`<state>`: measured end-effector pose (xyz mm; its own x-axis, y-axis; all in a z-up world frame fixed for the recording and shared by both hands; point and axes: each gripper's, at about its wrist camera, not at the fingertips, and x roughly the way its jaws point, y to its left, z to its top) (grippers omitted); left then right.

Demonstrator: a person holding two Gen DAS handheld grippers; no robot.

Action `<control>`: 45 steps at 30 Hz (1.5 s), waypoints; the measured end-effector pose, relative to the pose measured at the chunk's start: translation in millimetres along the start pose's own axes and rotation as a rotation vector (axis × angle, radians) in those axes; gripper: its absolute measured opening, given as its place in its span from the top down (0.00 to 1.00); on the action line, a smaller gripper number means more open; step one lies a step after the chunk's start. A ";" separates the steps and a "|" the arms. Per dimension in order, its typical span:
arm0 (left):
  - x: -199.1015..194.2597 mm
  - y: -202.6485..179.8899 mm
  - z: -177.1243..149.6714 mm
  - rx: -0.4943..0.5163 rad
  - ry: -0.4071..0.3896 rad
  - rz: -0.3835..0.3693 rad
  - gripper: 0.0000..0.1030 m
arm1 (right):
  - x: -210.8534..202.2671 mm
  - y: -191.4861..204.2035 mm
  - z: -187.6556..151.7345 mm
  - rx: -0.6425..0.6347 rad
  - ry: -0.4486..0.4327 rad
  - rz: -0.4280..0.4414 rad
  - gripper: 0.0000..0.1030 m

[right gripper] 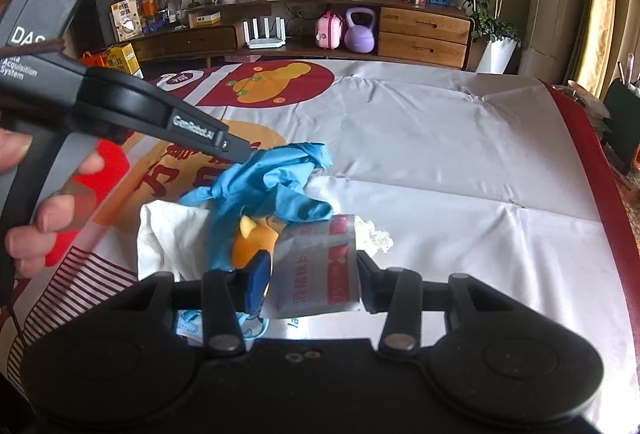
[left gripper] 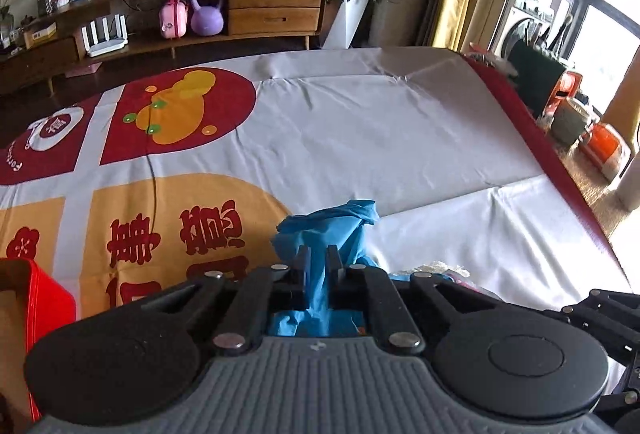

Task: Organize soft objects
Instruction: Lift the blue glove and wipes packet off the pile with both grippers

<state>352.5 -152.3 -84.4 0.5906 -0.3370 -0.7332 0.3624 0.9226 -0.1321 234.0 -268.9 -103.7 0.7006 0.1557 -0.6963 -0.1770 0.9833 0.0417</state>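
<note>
- Blue glove (right gripper: pixel 272 182), thin and crumpled, hangs pinched in the left gripper (left gripper: pixel 319 258); its jaws are together on a fold of it, with the rest bunched above and trailing below between the fingers. It is held clear of the table, over the small heap of soft things.
- Alcohol-wipe sachet (right gripper: pixel 316 266), grey with red print, sits between the right gripper's (right gripper: pixel 312 274) jaws, which are clamped on its two side edges; the flat packet stands nearly upright, a hold that suits something too thin to take from above.
- Beneath and behind these lie a white cloth (right gripper: pixel 168 238), an orange plush toy (right gripper: pixel 250 244) partly covered by the glove, and a tuft of white cotton (right gripper: pixel 376 238) just beside the sachet.
- Red box (left gripper: pixel 44 298) stands at the near left edge of the printed tablecloth (left gripper: pixel 400 138); I judge it the likely bin for sorted items, which would explain lifting the glove out first.
- Limp nitrile may snag neighbouring pieces as it rises.
</note>
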 end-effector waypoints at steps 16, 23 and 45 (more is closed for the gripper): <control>10.2 5.0 -1.0 -0.045 0.037 -0.076 0.47 | 1.4 -5.3 -6.5 0.011 0.009 0.027 0.60; 30.0 6.0 4.6 -0.073 0.047 -0.061 0.22 | 11.2 -13.7 -10.7 0.048 0.040 0.053 0.52; 51.9 -4.5 -3.7 -0.020 0.094 -0.037 0.77 | 23.1 -25.5 -12.8 0.151 0.044 0.091 0.72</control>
<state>378.8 -173.3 -124.3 0.5068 -0.3526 -0.7866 0.3679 0.9137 -0.1726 245.9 -291.6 -130.0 0.6549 0.2437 -0.7153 -0.1299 0.9688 0.2111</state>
